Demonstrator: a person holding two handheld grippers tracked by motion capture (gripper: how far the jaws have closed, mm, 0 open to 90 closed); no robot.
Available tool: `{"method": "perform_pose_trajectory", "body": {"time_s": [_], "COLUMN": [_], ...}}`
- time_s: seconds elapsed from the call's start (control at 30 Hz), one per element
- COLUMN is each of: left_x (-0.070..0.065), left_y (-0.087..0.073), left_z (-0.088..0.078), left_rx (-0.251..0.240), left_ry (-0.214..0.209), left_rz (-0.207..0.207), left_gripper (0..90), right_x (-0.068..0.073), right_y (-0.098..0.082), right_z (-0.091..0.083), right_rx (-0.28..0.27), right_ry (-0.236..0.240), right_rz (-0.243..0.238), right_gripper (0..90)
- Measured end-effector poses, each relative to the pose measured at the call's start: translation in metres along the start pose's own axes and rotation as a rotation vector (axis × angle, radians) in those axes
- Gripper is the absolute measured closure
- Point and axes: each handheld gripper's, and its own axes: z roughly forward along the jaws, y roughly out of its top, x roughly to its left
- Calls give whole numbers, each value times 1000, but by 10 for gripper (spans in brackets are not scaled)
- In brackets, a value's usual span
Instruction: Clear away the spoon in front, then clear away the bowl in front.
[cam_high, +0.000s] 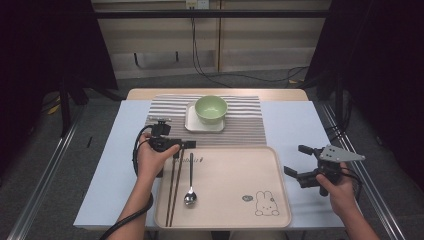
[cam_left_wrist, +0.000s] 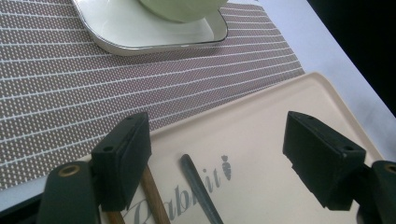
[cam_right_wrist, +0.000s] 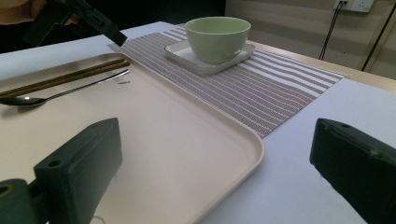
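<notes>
A beige tray (cam_high: 235, 170) with a rabbit print lies at the table's near side. On its left part lie a pair of brown chopsticks (cam_high: 172, 190) and a metal spoon (cam_high: 190, 192), side by side. My left gripper (cam_high: 182, 149) hovers over their far ends, open. In the left gripper view the spoon handle (cam_left_wrist: 198, 186) lies between the jaws, untouched, and a chopstick (cam_left_wrist: 153, 198) runs under the left jaw. My right gripper (cam_high: 298, 161) is held open just off the tray's right edge, nothing between its jaws (cam_right_wrist: 219, 172).
Beyond the tray, a green bowl (cam_high: 210, 107) stands on a white square plate (cam_high: 192, 122) on a striped placemat (cam_high: 245, 125). A pale blue cover (cam_high: 115, 170) spreads over the table. Dark curtains hang on both sides, and cables run across the floor behind.
</notes>
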Motion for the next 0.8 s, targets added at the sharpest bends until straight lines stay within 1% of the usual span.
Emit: {"method": "perform_pose_trajectory", "body": {"time_s": [0.03, 0.07, 0.1, 0.13, 0.17, 0.27, 0.33, 0.4, 0.43, 0.47, 0.5, 0.53, 0.57, 0.67, 0.73, 0.8], "left_x": [0, 0, 0, 0, 0, -1, -2, -2, -2, -3, -1, -1, -2, -3, -3, -3], "left_y": [1, 2, 2, 3, 4, 6, 8, 9, 10, 11, 13, 13, 14, 17, 21, 23], "left_z": [-1, 0, -1, 0, 0, 0, 1, 1, 2, 2, 2, 3, 4, 5, 5, 5], "left_rx": [3, -2, 3, -3, 2, -5, -19, -15, -18, -27, -22, -24, -21, -19, -29, -31], "left_ry": [-2, 1, 3, 5, 4, 11, 15, 14, 20, 14, 15, 19, 15, 16, 21, 21], "left_rz": [5, 2, 8, -3, 3, 7, 5, 6, 12, -4, 13, 15, 9, 14, 9, 14], "left_gripper": [224, 201, 201, 186, 167, 134, 116, 95, 88, 84, 80, 79, 76, 67, 57, 53], "right_x": [0, 1, 1, 0, 0, 0, 0, 0, 0, 0, 0, 0, 0, 1, 1, 1], "right_y": [0, 0, 0, 0, 0, 0, 0, 0, 0, 0, 0, 0, 0, 0, 0, 0], "right_z": [0, 1, 1, 1, 1, 1, 1, 2, 2, 2, 2, 2, 2, 2, 2, 2], "right_rx": [0, -4, -4, -4, -2, -3, -2, 2, 4, 5, 6, 7, 6, 6, 3, 6], "right_ry": [1, -13, -13, -12, -6, -11, -13, -6, -5, -8, -7, -7, -4, -5, -6, -7], "right_rz": [0, 0, 0, 0, 0, 0, -1, 0, 0, -3, -7, -8, -8, -6, -3, -5], "right_gripper": [18, 18, 18, 18, 18, 17, 18, 17, 18, 18, 18, 18, 18, 18, 17, 18]}}
